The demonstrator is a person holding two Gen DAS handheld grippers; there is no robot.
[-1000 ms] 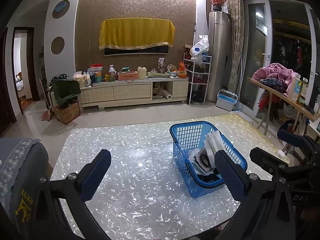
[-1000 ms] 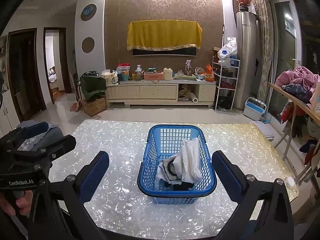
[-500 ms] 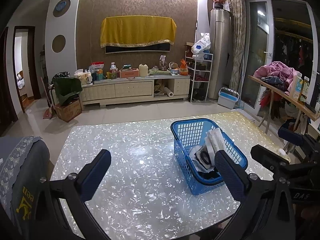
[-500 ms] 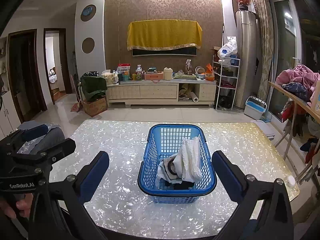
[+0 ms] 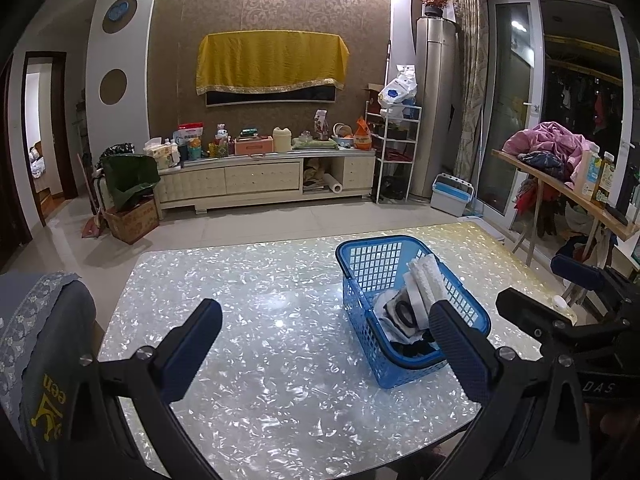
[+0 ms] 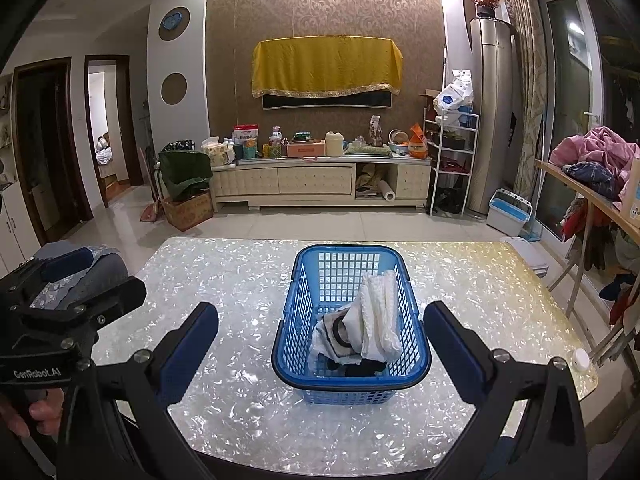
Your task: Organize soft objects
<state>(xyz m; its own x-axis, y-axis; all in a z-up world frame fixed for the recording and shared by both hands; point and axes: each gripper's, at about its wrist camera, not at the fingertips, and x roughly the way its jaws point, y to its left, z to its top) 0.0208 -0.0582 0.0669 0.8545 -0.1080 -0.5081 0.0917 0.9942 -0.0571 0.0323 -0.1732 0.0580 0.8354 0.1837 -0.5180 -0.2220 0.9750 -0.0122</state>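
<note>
Both hands up and level at the near edge of the worktop. My right gripper is spread wide and empty, squared up on the blue basket, because that's where the soft things sit: a white ribbed cloth draped over a patterned piece and something dark at the bottom. My left gripper is wide apart too, empty, held off to the side over bare worktop, probably where the pieces get laid out.
</note>
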